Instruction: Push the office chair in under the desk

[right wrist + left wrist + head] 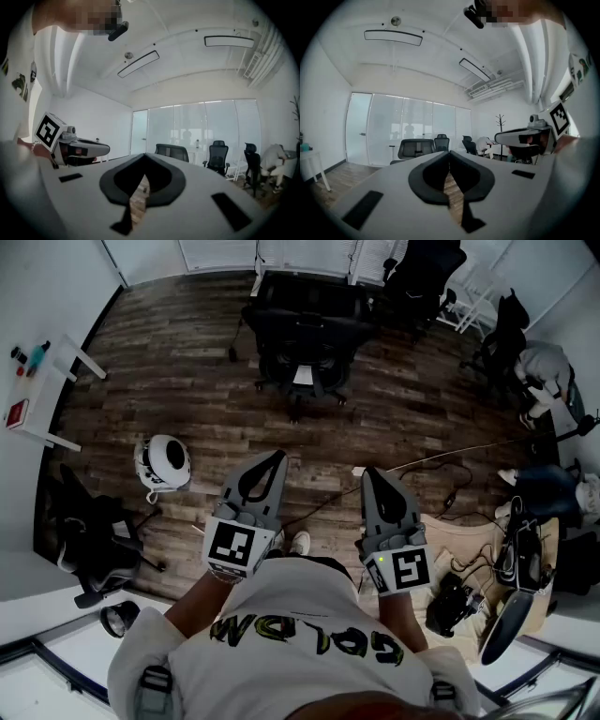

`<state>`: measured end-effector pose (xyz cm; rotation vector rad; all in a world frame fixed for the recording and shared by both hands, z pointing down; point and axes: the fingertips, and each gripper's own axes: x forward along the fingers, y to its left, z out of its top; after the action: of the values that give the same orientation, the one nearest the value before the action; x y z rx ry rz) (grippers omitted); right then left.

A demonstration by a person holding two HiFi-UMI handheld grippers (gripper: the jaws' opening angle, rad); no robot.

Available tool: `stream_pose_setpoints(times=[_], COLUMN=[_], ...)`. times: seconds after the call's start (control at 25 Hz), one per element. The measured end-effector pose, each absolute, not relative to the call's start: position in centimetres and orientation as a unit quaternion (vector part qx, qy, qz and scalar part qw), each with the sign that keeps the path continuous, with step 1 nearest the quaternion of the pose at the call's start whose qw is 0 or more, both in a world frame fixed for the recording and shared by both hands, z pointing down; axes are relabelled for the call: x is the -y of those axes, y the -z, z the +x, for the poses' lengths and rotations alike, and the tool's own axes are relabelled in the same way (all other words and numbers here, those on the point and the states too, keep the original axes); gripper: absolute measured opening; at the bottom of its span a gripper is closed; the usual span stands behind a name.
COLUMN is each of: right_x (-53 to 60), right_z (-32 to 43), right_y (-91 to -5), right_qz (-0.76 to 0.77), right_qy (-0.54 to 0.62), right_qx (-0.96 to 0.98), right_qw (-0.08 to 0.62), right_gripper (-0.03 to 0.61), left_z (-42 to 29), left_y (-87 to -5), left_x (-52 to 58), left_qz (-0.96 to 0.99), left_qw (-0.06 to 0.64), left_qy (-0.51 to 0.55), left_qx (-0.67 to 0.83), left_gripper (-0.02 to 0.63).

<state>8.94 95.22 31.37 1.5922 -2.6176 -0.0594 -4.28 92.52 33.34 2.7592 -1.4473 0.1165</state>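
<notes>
Office chair stands well apart ahead on the wood floor, untouched. Left tongs and right tongs are clenched, empty. Wheeled and likely heavy, it should roll easily; push the stiff backrest.

The person wears a white T-shirt with yellow-green, dark-edged lettering across it, grey straps over the shoulders and white shoes. The left gripper and right gripper are pale grey wedges with black-lined teardrop openings. Each carries a cube of black-and-white square markers. A small green dot, perhaps a light, shows on the right one.
</notes>
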Motion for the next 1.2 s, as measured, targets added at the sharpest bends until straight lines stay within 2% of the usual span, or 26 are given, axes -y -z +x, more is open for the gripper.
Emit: stream_pose_setpoints(times=[0.36,0.64,1.2], right_x=[-94.3,-92.0,-77.8], right_z=[12.2,12.3,9.9], right_y=[-32.3,-32.7,-33.4], right_qz=[0.519,0.514,0.518], right_qy=[0.013,0.011,0.011], right_qx=[0.854,0.857,0.855], right_qw=[0.036,0.028,0.038], right_gripper=[0.009,0.011,0.011], left_z=[-1.0,-1.4,-4.3], left_y=[-34.3,-35.2,-35.8], left_x=[-91.9,-89.4,-75.1], left_qz=[0.883,0.877,0.876], left_qw=[0.022,0.022,0.015], left_qy=[-0.038,-0.047,-0.05], left_qx=[0.466,0.477,0.48], left_gripper=[0.014,0.014,0.014])
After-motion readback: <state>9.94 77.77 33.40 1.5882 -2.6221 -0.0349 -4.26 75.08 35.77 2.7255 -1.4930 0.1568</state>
